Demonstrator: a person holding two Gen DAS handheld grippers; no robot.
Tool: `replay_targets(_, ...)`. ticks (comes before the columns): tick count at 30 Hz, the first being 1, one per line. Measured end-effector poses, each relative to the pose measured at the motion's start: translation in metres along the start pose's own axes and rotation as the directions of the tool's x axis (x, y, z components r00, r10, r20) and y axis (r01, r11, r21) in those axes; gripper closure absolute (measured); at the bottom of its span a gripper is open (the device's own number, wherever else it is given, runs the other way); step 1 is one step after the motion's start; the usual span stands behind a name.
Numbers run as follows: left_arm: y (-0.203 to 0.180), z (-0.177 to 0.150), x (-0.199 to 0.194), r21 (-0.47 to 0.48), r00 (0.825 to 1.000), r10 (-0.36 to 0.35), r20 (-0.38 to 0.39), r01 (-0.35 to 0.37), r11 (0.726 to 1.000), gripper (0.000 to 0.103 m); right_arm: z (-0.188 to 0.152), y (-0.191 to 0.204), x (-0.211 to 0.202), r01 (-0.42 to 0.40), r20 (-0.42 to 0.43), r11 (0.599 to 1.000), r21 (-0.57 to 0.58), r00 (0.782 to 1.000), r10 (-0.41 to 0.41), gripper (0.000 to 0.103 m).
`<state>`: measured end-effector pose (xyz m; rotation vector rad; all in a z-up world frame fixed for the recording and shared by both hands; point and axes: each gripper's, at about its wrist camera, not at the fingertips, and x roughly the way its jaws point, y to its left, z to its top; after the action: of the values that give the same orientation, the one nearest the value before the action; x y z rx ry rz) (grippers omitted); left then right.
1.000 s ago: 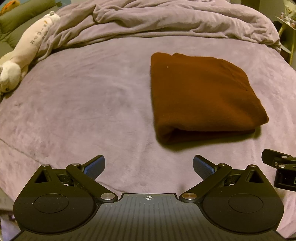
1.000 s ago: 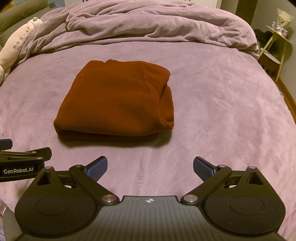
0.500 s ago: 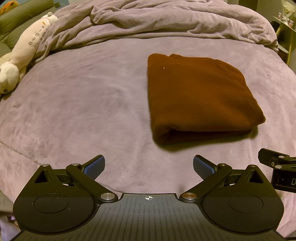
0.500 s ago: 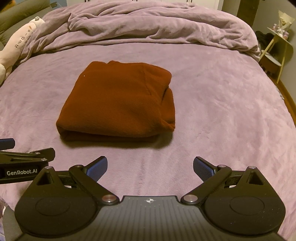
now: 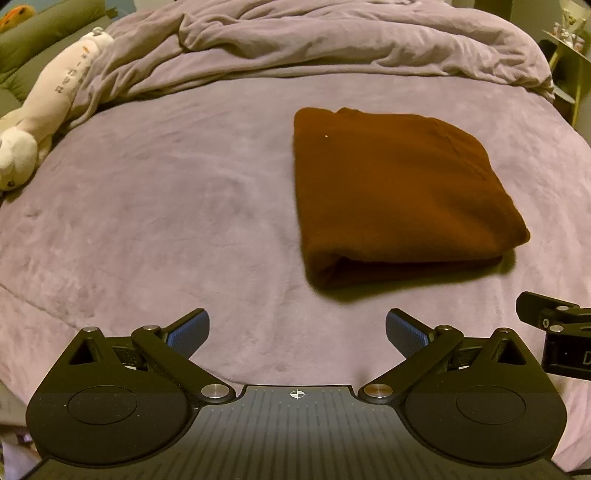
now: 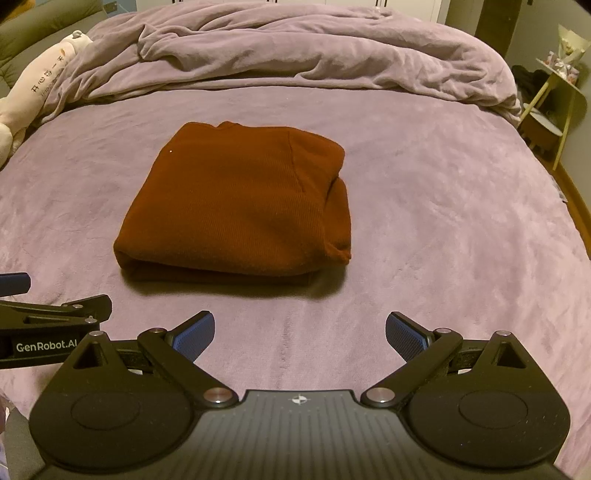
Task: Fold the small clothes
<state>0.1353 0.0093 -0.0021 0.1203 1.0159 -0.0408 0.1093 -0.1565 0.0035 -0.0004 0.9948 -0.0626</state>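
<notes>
A rust-brown knit garment lies folded into a thick rectangle on the purple bedspread, right of centre in the left wrist view. In the right wrist view the same garment sits centre-left, its fold edge facing me. My left gripper is open, nothing between its blue pads, hovering short of the garment's near left corner. My right gripper is open and empty too, just in front of the garment's near right side. Each gripper shows at the edge of the other's view.
A rumpled purple duvet is heaped across the far side of the bed. A long white plush toy lies at the far left beside a green cushion. A small side table stands off the bed's right edge.
Both grippers have drawn back slightly from the garment and stayed open. The folded garment has not moved.
</notes>
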Motion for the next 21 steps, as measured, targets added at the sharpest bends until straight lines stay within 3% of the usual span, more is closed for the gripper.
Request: replay_targets(21,0.0005,-0.0007,-0.0018,-0.006,1.000,-0.012,0.015,0.012,1.000,0.000,0.0006,-0.0048,-0.0009,-0.009,0.004,1.000,0.007,1.000,0.009,0.004)
